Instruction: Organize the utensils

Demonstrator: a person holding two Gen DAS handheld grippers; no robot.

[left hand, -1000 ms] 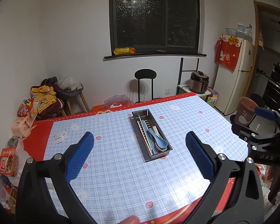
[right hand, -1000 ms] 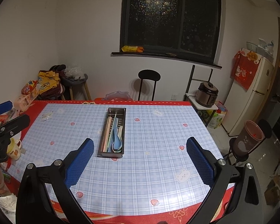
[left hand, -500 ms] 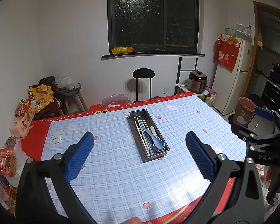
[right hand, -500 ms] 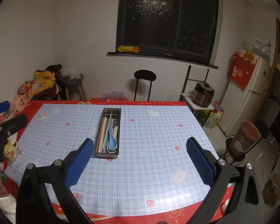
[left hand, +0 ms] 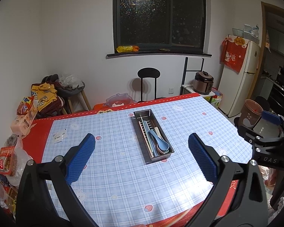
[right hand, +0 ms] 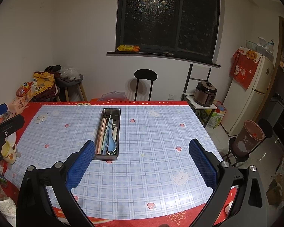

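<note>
Since the chopsticks point(left hand: 145, 132) and spoons point(left hand: 160, 143) already lie inside the metal tray point(left hand: 167, 141), we judge the sorting nearly done, so the step in hand is to draw away without touching the tray. We should hold both tools high and level, well back from the tray. Our left gripper point(left hand: 141, 158) hangs above the table point(left hand: 123, 179) on the near side of the tray, fingers spread wide and empty. Our right gripper point(right hand: 142, 163) does the same, likewise holding nothing.
</note>
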